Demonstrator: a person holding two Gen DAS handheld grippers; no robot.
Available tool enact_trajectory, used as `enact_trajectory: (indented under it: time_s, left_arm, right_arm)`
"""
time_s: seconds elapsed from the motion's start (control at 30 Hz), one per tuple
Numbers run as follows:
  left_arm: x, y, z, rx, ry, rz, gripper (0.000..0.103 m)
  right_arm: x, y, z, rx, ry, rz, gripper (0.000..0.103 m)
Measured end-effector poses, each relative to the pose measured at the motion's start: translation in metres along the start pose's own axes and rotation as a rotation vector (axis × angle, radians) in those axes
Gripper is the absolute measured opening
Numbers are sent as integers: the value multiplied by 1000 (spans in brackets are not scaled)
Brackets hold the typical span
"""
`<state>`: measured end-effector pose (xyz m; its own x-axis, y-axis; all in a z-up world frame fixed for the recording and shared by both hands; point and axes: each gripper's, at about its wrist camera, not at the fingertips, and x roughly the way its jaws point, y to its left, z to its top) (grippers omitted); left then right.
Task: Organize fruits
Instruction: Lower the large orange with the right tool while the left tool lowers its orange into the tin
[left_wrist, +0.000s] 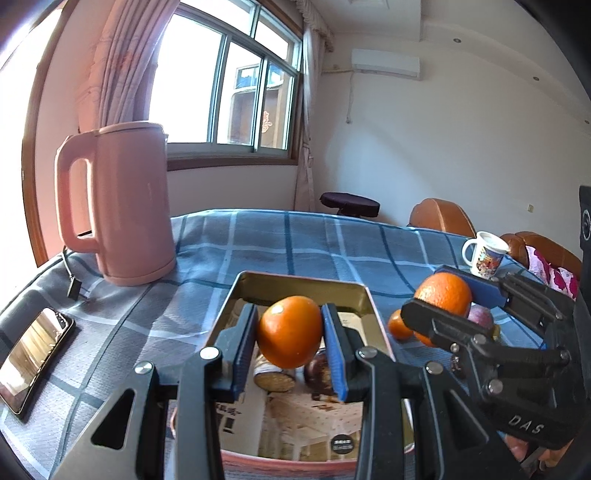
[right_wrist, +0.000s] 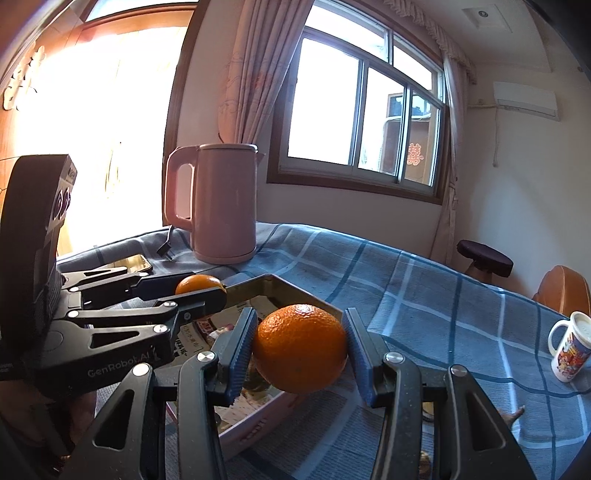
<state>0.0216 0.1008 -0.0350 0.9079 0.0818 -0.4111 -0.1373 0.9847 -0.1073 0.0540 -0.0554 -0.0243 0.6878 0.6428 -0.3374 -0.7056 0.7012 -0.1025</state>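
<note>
Strong daylight pours in through the window (left_wrist: 236, 92) (right_wrist: 365, 114) and, in the right wrist view, a second opening at far left is blown out to pure white with an orange flare bleeding over the wood beside it. The room is bright; the pink kettle (left_wrist: 122, 206) (right_wrist: 218, 203) stands partly backlit, its near side in soft shade. A phone (left_wrist: 35, 358) screen mirrors the glare. Colours on the checked cloth (left_wrist: 295, 243) (right_wrist: 443, 295) look slightly washed. Both views bend heavily toward the rim, curving the window frames, with dark vignetted corners. Nearest parts of each hand-held gripper look soft.
</note>
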Motion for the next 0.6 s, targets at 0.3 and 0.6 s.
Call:
enact_trajectory:
  time_s: [0.3, 0.6]
  left_arm:
    - [1, 12, -3, -11, 26, 32, 37]
    - [8, 19, -4, -25, 81, 28, 37]
  right_arm:
    - [16, 15, -2, -16, 28, 27, 50]
    - [29, 25, -8, -40, 74, 54, 50]
